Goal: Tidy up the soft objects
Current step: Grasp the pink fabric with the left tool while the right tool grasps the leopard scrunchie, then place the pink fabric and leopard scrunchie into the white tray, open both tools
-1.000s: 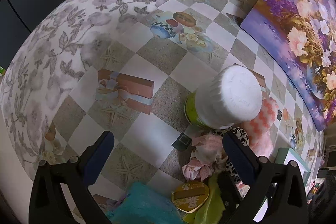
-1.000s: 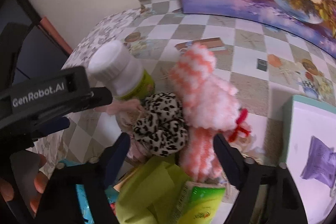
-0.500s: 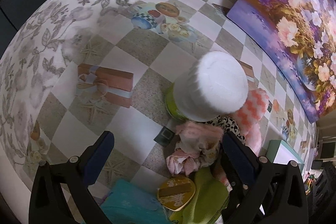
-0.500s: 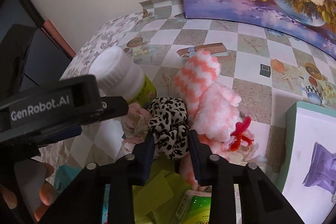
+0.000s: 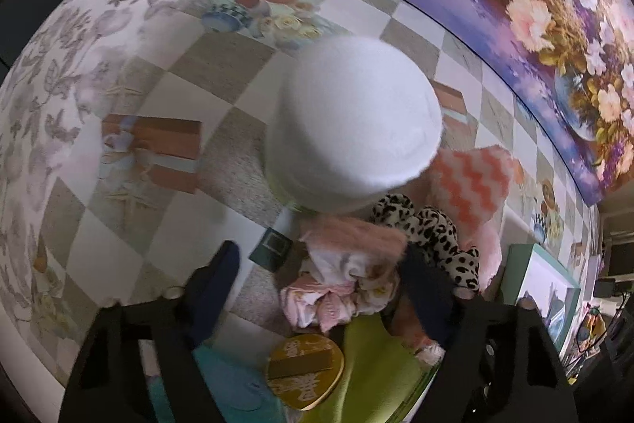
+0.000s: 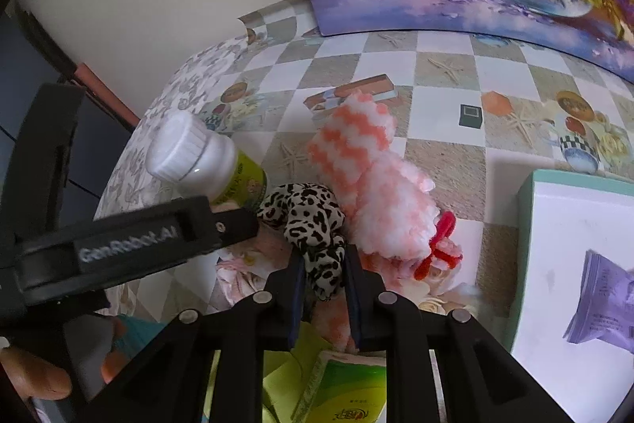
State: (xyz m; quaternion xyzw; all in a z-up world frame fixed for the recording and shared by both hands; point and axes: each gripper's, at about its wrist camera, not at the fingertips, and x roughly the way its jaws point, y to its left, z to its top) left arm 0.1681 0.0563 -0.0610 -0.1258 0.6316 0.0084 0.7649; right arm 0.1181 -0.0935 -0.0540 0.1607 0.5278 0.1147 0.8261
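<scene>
Right wrist alone shows right gripper jaws closing, pinching leopard scrunchie; left gripper jaws closing, pink cloth between.

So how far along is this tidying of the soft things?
Barely begun, it seems: nothing looks sorted yet. The right gripper is closing, its pads squeezing the leopard-print scrunchie. The left gripper is closing around the pink cloth bundle without pressing it yet. Still heaped beside the white-capped bottle is the orange-and-white fuzzy roll.
</scene>
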